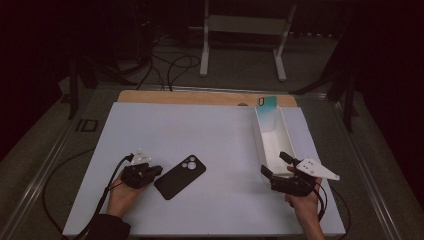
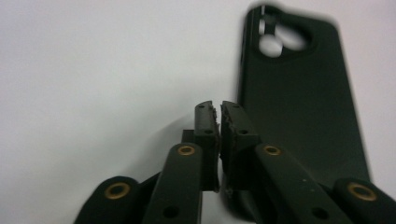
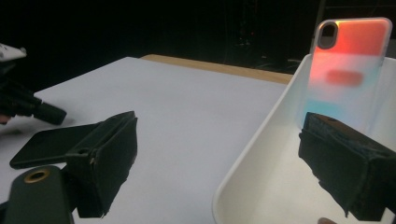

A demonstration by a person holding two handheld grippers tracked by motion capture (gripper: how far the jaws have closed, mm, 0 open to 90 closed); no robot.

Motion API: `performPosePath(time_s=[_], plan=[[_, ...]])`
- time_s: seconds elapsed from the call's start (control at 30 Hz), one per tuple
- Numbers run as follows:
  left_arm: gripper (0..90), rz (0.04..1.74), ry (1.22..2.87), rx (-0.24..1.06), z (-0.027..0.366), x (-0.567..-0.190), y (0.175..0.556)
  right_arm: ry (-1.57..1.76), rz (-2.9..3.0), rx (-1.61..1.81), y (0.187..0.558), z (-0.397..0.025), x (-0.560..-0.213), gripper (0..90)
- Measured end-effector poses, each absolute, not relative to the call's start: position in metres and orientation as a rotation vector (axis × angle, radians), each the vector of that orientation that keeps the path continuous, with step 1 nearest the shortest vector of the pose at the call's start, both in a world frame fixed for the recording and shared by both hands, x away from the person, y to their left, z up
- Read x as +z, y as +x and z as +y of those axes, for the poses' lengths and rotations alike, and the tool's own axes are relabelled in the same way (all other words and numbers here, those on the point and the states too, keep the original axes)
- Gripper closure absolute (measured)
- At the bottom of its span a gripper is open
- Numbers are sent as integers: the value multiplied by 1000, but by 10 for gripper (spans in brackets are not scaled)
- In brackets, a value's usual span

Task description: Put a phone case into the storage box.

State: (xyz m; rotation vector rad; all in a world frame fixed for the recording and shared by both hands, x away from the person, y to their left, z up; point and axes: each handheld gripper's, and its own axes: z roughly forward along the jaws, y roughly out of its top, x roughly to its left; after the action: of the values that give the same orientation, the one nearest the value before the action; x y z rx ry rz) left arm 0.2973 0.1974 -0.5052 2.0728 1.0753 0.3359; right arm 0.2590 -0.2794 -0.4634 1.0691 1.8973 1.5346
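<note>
A matte black rectangular phone case (image 1: 180,176) with a round-cornered camera cutout lies flat, back up, on the white sheet covering the bench (image 1: 200,130), toward its near left, angled so the cutout end points away and to the right. The left gripper (image 1: 156,171) rests just beside the case's left edge; in the left gripper view its fingers (image 2: 207,126) are pressed together with nothing between them, their tips next to the case (image 2: 299,98) rather than on it. Well apart, on the right, stands a long white rectangular plastic tray (image 1: 260,145), with a translucent iridescent phone case (image 1: 267,103) propped upright against its far end. The right gripper (image 1: 274,166) sits at the tray's near end, fingers (image 3: 112,163) spread wide, straddling the tray's near left wall (image 3: 261,135), empty.
</note>
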Motion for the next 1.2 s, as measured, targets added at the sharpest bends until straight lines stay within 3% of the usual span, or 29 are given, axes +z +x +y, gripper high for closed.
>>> performPosePath(time_s=[0.2, 0.37, 0.5, 0.57, 0.6, 0.63, 0.7, 0.87, 1.2], plan=[[671, 1012, 1899, 361, 210, -485, 284, 1066, 1912, 1527, 258, -279, -463, 117], [547, 957, 1854, 391, 214, -478, 272, 1060, 1915, 1522, 258, -279, -463, 116], [353, 951, 1860, 460, 215, -473, 260, 1050, 1914, 1526, 256, -279, -463, 106], [353, 962, 1836, 490, 217, -471, 254, 1048, 1913, 1524, 256, -279, -463, 106], [259, 962, 1836, 490, 217, -471, 254, 1048, 1913, 1524, 256, -279, -463, 106], [259, 970, 1812, 523, 221, -468, 249, 1046, 1915, 1521, 255, -278, -463, 103], [160, 971, 1805, 542, 224, -466, 246, 1033, 1920, 1509, 254, -277, -463, 103], [62, 975, 1804, 555, 230, -466, 243, 1018, 1916, 1526, 253, -277, -463, 94], [4, 997, 1808, 520, 235, -464, 246, 996, 1934, 1479, 252, -275, -469, 94]])
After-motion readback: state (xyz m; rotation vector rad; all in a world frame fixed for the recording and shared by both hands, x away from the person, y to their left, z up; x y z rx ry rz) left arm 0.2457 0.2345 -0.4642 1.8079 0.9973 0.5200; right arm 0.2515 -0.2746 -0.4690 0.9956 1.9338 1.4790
